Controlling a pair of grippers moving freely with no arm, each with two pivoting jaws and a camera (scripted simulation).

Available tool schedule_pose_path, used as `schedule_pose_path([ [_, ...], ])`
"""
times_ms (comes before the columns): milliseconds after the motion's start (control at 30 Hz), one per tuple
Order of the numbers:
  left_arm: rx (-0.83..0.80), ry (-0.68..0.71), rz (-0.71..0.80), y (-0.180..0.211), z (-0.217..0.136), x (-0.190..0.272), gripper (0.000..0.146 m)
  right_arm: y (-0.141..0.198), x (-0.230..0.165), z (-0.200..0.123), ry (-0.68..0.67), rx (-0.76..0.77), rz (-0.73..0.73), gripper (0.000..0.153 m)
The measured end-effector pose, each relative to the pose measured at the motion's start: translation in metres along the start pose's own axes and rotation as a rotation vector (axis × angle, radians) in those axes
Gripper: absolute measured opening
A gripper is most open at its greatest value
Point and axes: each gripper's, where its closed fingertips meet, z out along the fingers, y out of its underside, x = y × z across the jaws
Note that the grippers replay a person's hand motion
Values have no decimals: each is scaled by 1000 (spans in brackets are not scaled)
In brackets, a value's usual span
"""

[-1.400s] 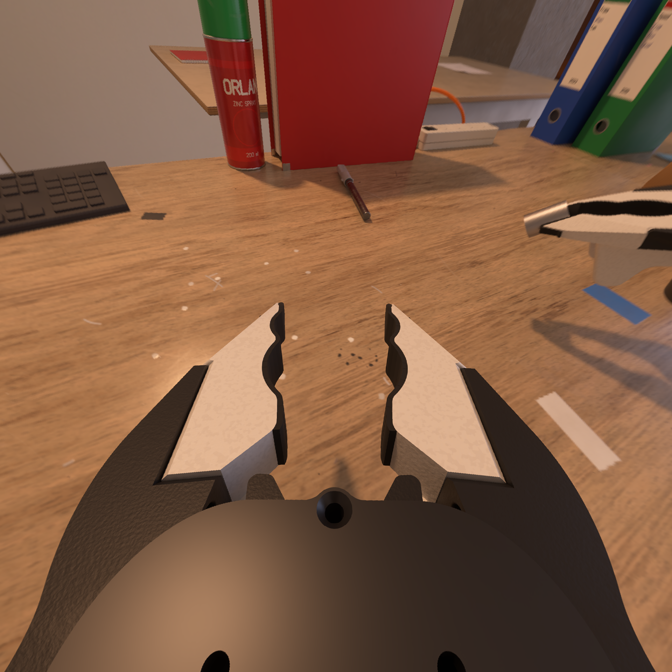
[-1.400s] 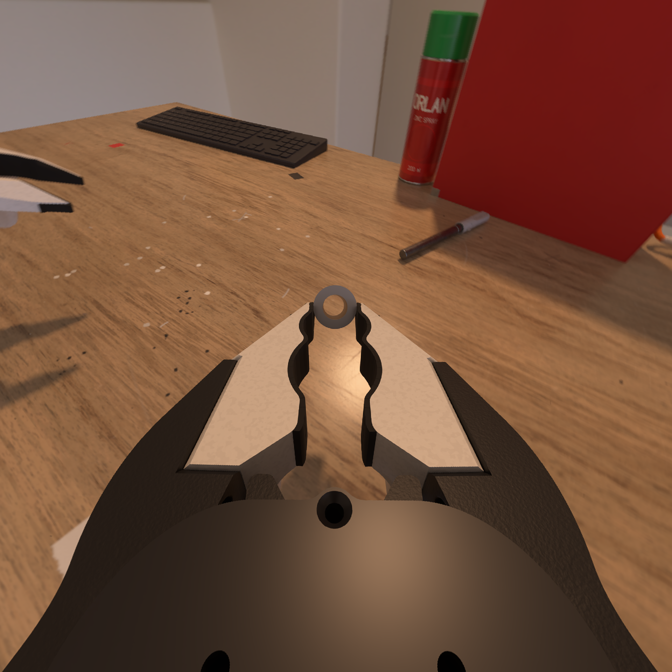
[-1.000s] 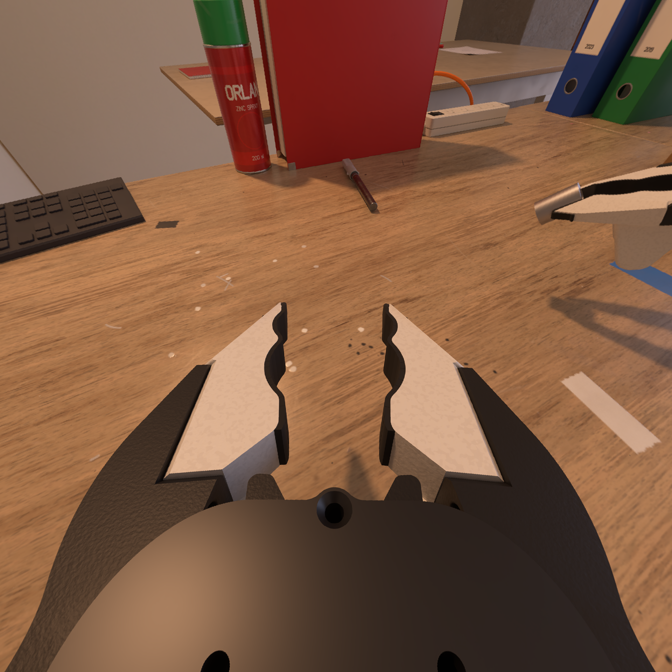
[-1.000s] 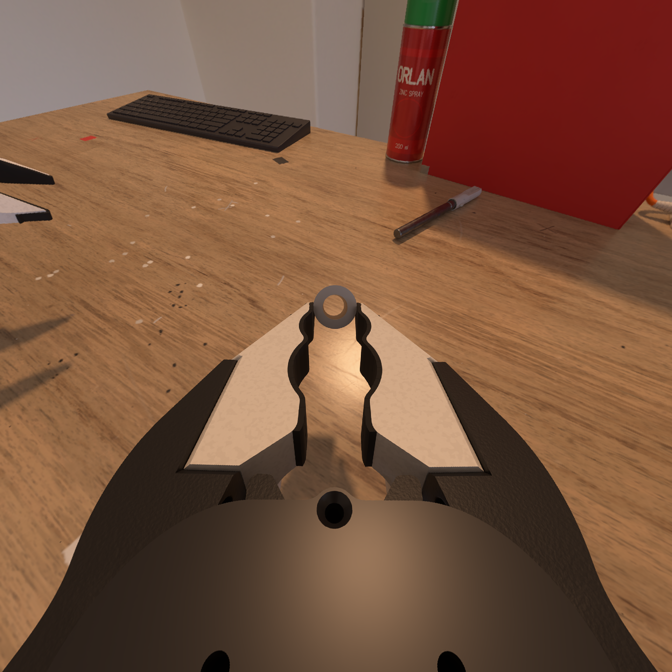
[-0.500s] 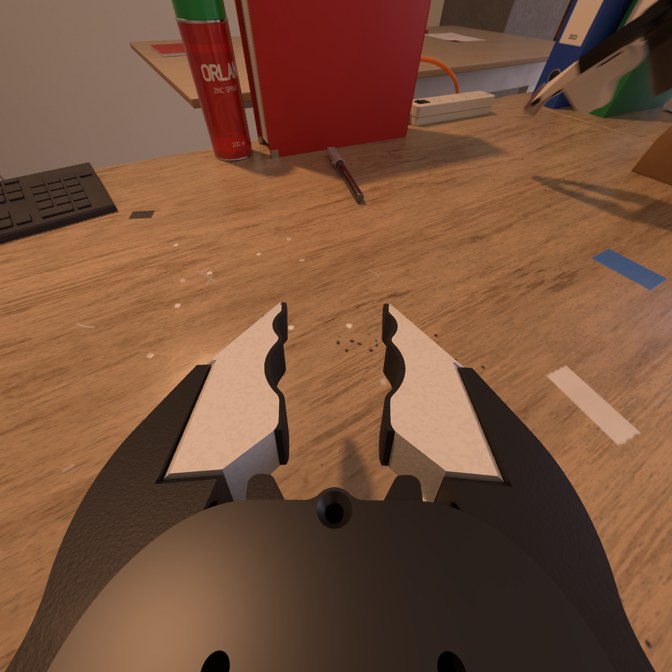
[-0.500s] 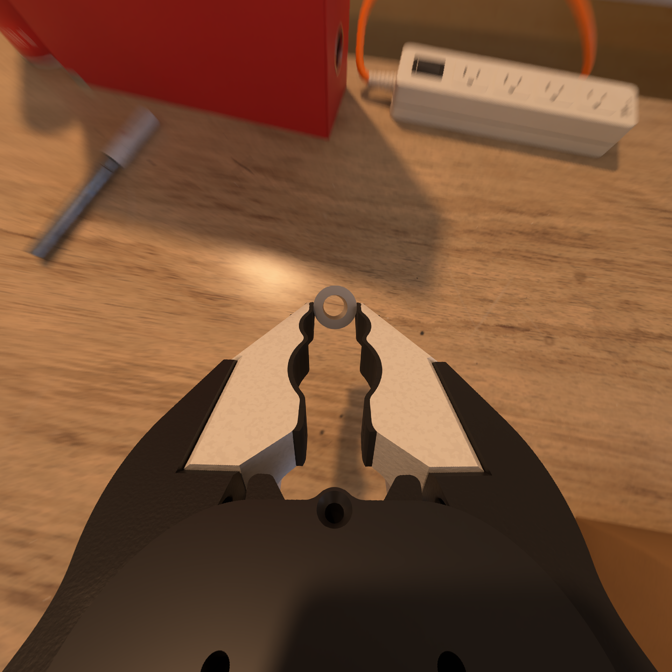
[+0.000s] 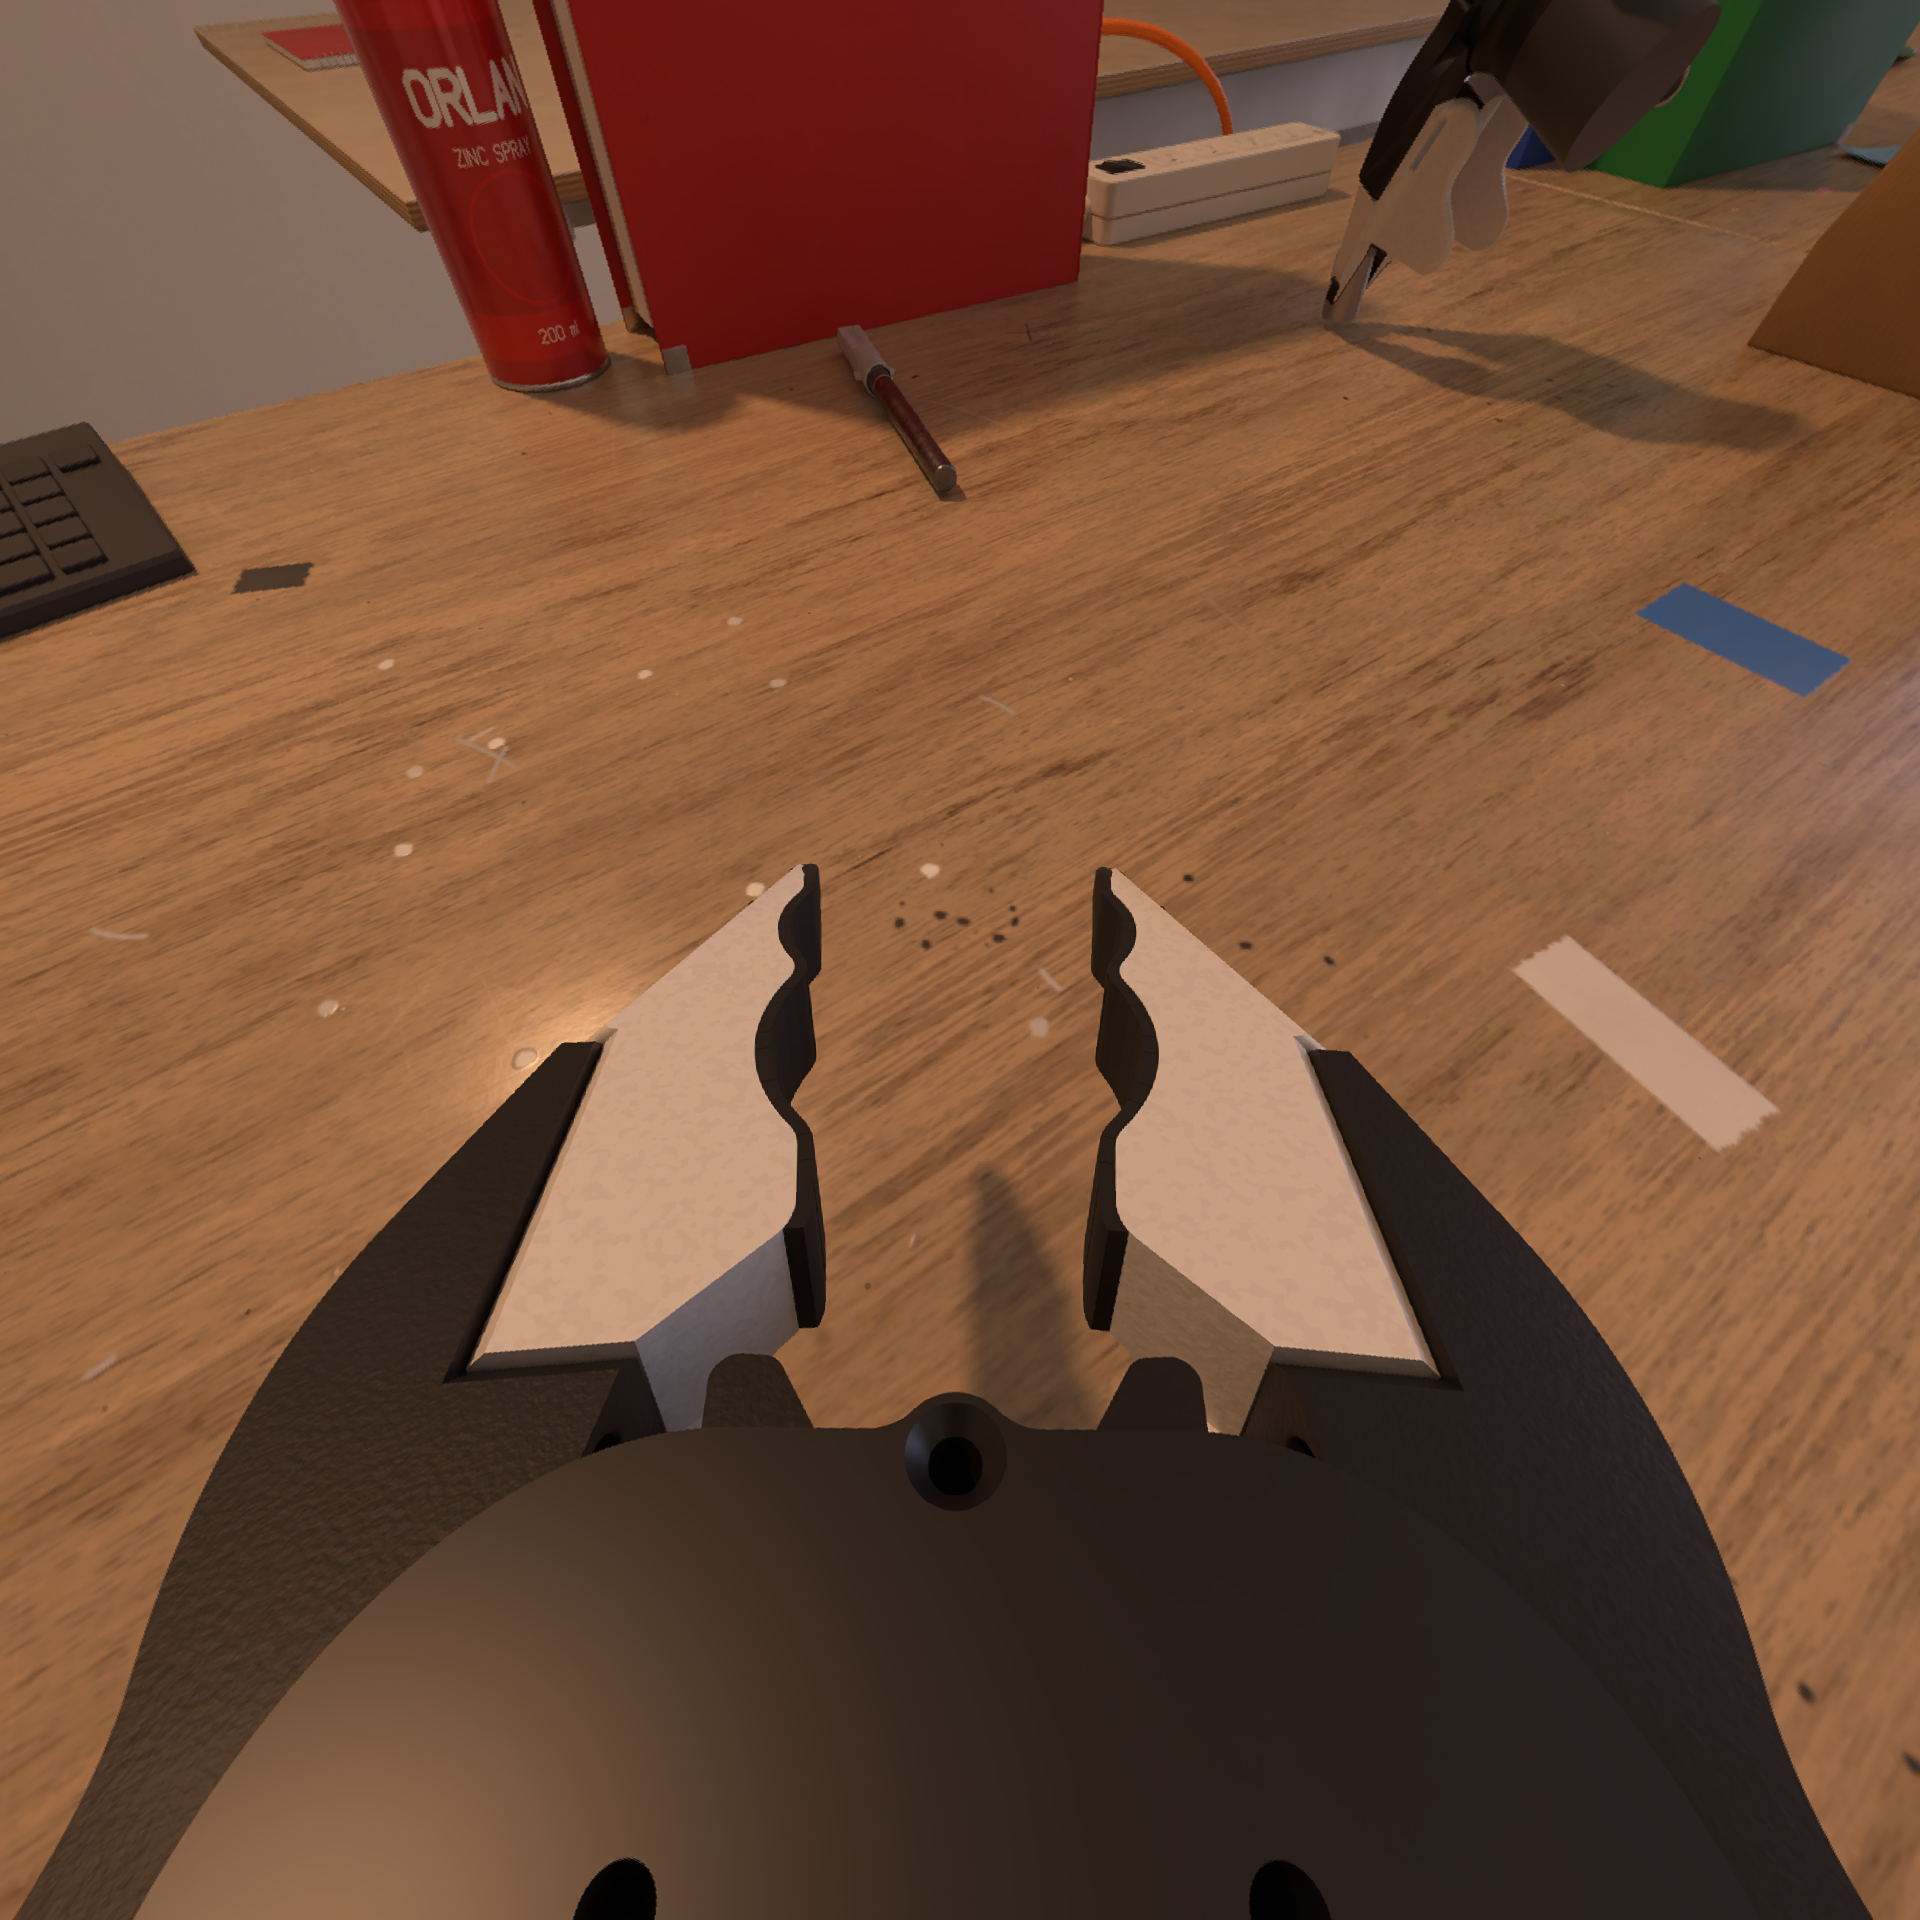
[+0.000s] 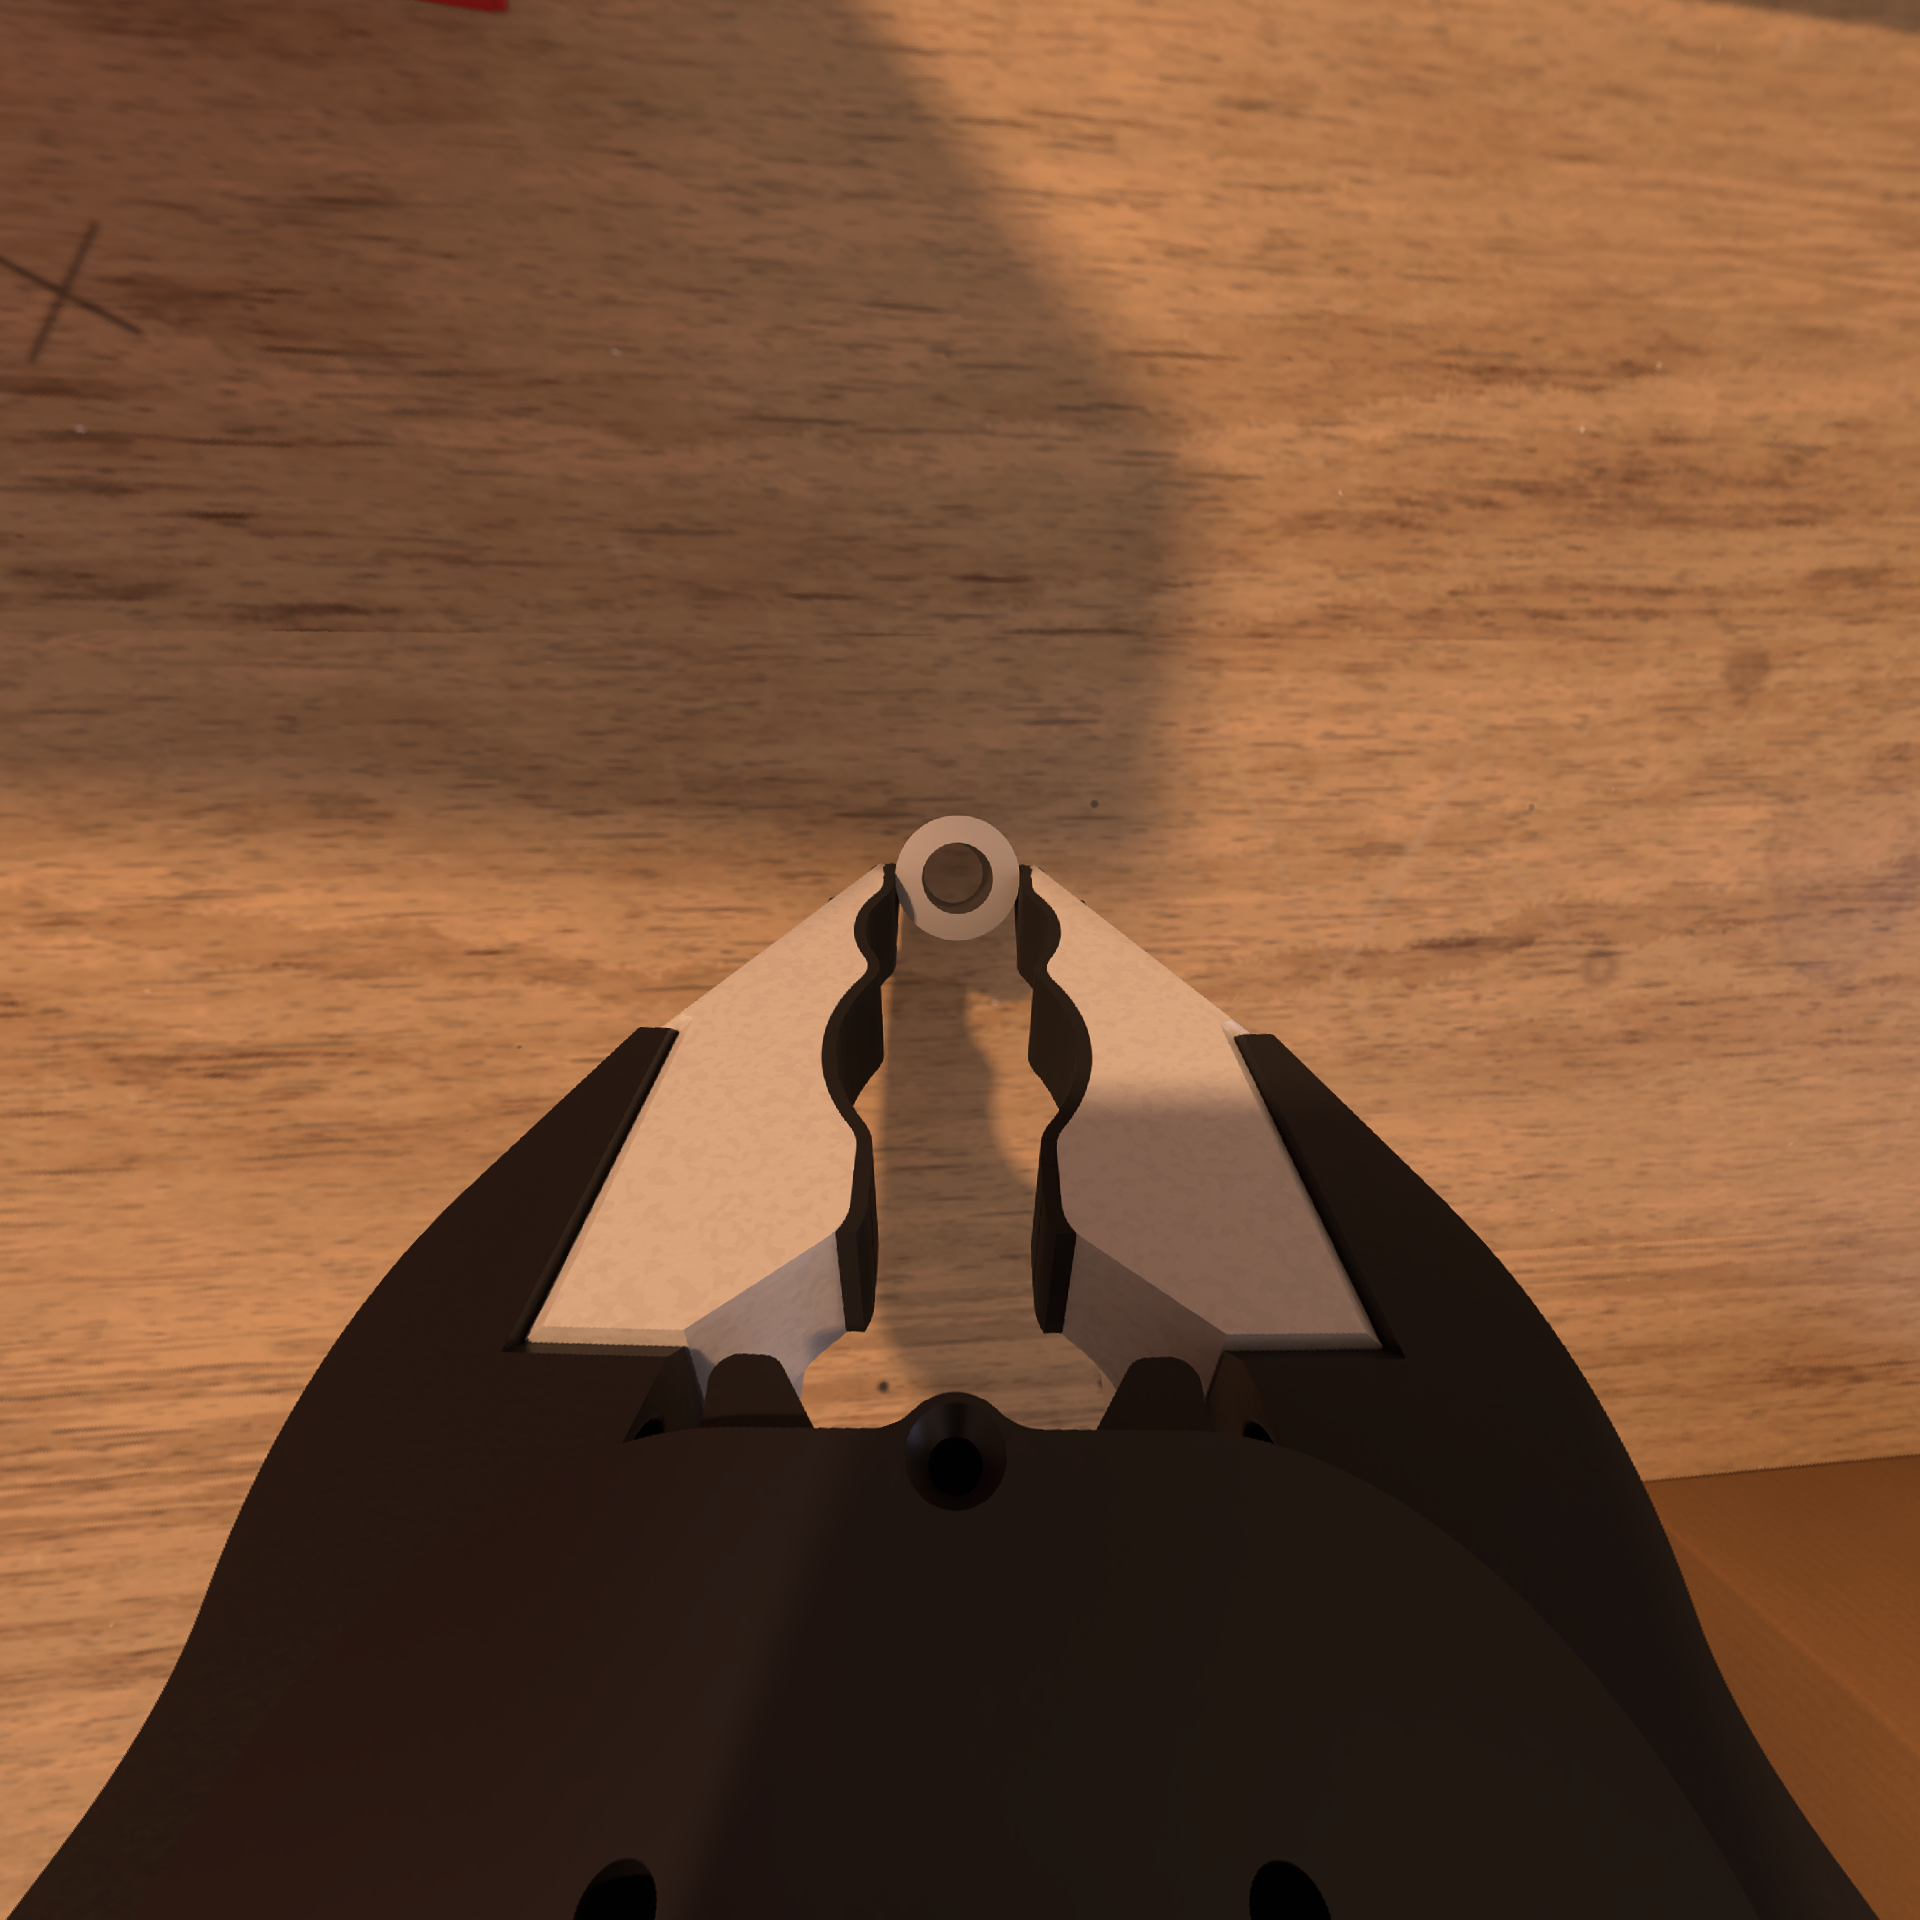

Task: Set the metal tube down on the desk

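Observation:
My right gripper (image 8: 957,883) is shut on the metal tube (image 8: 957,878), a short grey tube seen end-on between the fingertips. It points steeply down at the wooden desk (image 8: 1455,520), close above it. In the left wrist view the right gripper (image 7: 1356,272) shows at the far right, tilted down, with the tube's tip (image 7: 1340,303) just above or touching the desk; I cannot tell which. My left gripper (image 7: 953,883) is open and empty, low over the middle of the desk (image 7: 1247,644).
A red spray can (image 7: 488,197), a red binder (image 7: 842,166) and a pen (image 7: 904,416) are at the back. A white power strip (image 7: 1210,179), a keyboard (image 7: 62,530), a green binder (image 7: 1756,104), a brown box (image 7: 1860,301) and tape strips (image 7: 1740,637) are around.
My right gripper has swung from level to pointing steeply down and dropped close to the desk near the power strip, still holding the tube. My left gripper has barely moved.

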Motion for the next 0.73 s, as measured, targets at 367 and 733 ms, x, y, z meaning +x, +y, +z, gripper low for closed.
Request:
schedule_pose_path([
  [367,5,-3,-42,2,-3,-5,53,-2,-22,-102,-164,424,24,41],
  [733,96,-103,-95,-2,-29,-12,53,198,-260,-209,-560,883,-238,35],
])
